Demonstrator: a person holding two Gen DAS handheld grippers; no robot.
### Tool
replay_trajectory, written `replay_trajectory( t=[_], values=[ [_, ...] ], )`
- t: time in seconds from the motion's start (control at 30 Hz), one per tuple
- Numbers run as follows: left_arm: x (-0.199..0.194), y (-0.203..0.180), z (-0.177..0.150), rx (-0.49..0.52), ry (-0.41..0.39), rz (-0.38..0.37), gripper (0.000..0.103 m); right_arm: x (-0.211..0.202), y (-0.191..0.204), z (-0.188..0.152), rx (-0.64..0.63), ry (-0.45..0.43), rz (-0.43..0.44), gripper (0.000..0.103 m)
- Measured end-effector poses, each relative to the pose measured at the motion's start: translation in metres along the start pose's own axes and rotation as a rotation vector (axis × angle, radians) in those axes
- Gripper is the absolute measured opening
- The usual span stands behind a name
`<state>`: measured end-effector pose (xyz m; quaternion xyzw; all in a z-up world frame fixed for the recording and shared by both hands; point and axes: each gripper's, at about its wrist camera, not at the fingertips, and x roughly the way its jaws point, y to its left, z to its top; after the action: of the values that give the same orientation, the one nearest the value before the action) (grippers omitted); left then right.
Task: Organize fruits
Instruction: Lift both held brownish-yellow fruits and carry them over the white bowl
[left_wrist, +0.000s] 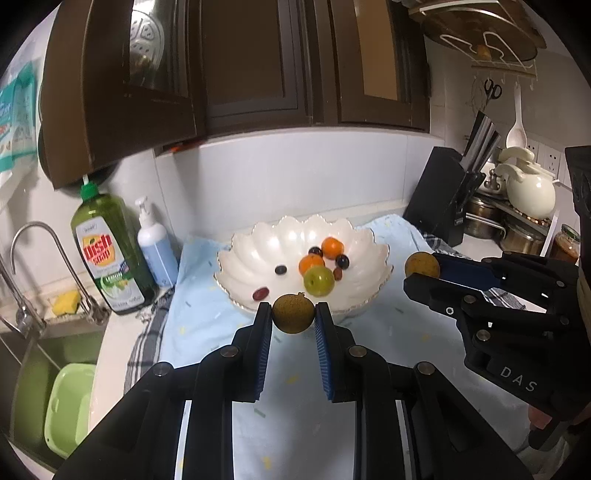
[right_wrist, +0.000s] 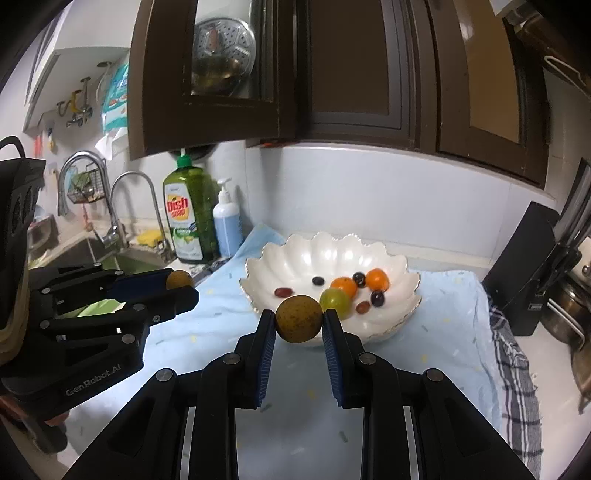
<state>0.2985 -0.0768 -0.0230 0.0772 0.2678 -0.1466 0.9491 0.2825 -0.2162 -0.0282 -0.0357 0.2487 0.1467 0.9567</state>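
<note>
Both grippers are matte black linkage frames with round silver pivot screws and ribbed blue pads. The right gripper bears white "DAS" lettering; the left gripper reads "GenRobot.AI".

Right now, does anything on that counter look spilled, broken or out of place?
Nothing stands out. The white bowl sits upright on the blue cloth, no fruit has spilled, and each gripper cleanly holds one brown fruit.

Cloth-covered counter; bowl atop

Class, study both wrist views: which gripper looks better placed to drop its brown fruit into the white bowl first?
Slightly the left gripper: its brown fruit hangs right at the white bowl's near rim. The right gripper stands off the bowl's side.
</note>
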Motion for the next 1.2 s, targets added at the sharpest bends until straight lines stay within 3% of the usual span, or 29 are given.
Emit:
replay_trajectory(
  t=[0.77, 1.2],
  values=[
    [0.033, -0.001, 0.053, 0.047, -0.083, 0.047, 0.024, 0.032, -0.032, 0.037, 0.006, -0.058, -0.056, 0.028],
    [0.086, 0.007, 0.079, 0.063, -0.041, 0.058, 0.024, 0.087, -0.059, 0.055, 0.022, -0.002, -0.076, 0.028]
  ],
)
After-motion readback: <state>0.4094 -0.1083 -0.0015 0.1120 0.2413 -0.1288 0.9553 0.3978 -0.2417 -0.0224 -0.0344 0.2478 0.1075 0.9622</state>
